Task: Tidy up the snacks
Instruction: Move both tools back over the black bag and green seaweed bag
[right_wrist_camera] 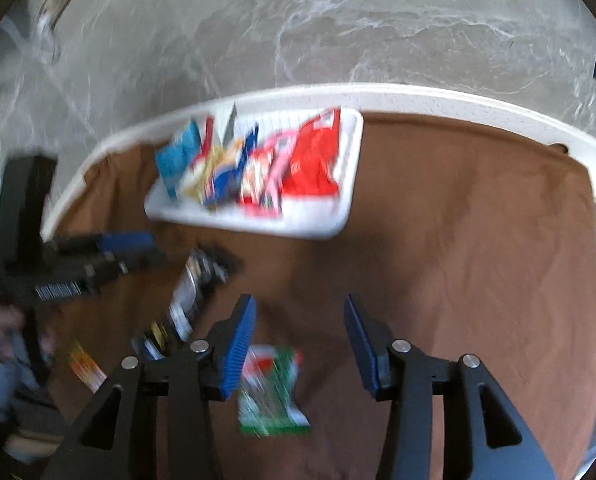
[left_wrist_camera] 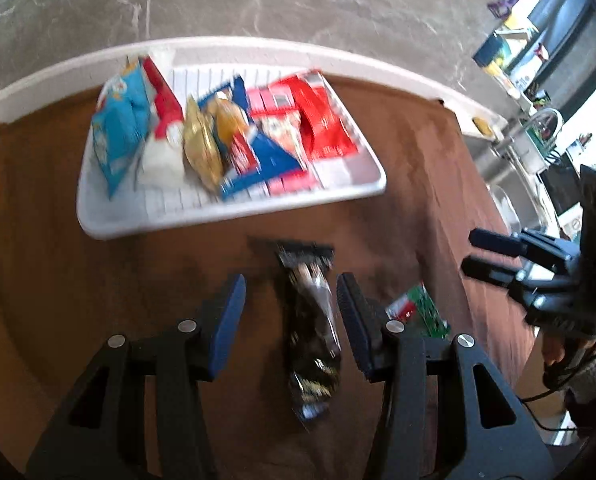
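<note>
Snacks in bright foil and plastic packets (left_wrist_camera: 225,136) fill a white slatted plastic tray (left_wrist_camera: 350,194) at 12 o'clock on the brown-clothed counter (left_wrist_camera: 57,272).
Left tool (left_wrist_camera: 291,298) has its blue-padded fingers apart, either side of a long black glossy snack wrapper (left_wrist_camera: 312,328) lying on the cloth (not touching it, as far as the blur allows). Right tool (right_wrist_camera: 300,322) is likewise spread wide, hovering above a green-and-white snack packet (right_wrist_camera: 271,392) at its 6 o'clock. Both loose packets lie near the tray, outside it.
</note>
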Tool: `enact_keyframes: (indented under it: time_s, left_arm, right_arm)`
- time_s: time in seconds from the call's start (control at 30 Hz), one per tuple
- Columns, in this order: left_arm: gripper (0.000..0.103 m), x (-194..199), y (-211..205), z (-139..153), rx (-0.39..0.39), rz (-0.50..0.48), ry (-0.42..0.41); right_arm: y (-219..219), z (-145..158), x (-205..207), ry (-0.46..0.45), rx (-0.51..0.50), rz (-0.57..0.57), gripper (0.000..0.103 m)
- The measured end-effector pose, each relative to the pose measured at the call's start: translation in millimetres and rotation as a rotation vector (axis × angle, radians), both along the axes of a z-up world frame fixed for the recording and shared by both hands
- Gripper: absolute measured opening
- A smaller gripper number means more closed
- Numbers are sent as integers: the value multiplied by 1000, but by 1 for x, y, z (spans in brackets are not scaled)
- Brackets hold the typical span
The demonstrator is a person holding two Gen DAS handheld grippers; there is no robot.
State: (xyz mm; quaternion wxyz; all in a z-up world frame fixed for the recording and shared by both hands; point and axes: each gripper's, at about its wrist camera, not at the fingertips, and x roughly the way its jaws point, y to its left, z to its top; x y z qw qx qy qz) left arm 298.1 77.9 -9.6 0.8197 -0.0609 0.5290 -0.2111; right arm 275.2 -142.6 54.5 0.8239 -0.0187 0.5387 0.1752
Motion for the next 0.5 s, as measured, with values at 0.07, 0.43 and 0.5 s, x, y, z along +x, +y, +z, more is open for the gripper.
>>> enact_keyframes:
  time_s: [0.07,0.43,0.5]
  left_arm:
    - [46,-9,-1,-2,4,-6,5]
    - [46,-27,-9,-10,25,-33,28]
    - [46,-26,-10,-11,30,-33,31]
  right_arm:
    - [2,-10,-13,9,-38,13,50]
    - [13,-35,-33,35,-69,16,52]
    - [11,-34,-35,33,-71,19,53]
